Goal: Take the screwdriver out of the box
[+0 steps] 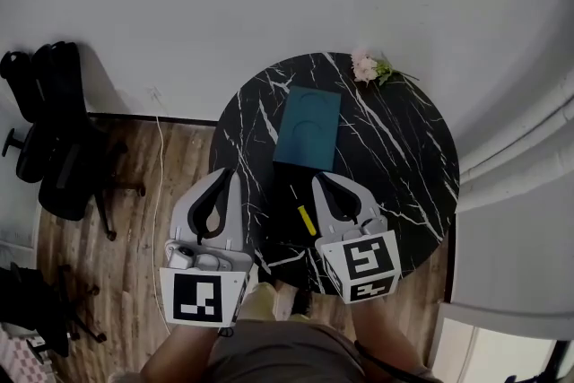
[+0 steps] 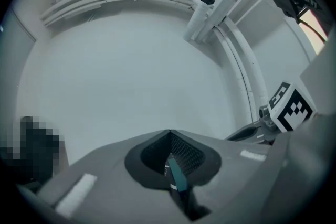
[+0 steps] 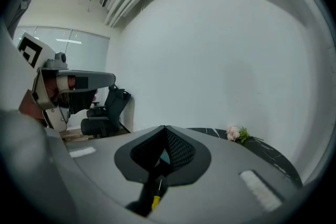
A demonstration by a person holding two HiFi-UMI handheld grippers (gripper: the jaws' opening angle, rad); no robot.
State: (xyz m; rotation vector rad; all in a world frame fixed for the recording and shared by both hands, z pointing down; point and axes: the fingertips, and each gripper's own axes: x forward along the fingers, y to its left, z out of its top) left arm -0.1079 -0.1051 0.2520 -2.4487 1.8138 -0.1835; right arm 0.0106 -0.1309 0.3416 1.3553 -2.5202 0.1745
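Note:
A closed teal box (image 1: 308,126) lies on the round black marble table (image 1: 404,166). In front of it, out on the tabletop, lies a screwdriver (image 1: 306,220) with a yellow and black handle. My left gripper (image 1: 230,175) hovers over the table's left edge, shut with nothing in it. My right gripper (image 1: 319,178) is shut and empty too, just right of the screwdriver. In the left gripper view the jaws of the left gripper (image 2: 169,132) meet and the box (image 2: 178,176) shows through the gap below. In the right gripper view the right gripper (image 3: 165,127) frames the screwdriver (image 3: 156,198).
A small pink flower sprig (image 1: 368,67) lies at the table's far edge. Black office chairs (image 1: 54,139) stand on the wooden floor to the left, with a thin cable (image 1: 161,148) trailing by the wall. A white wall stands behind the table.

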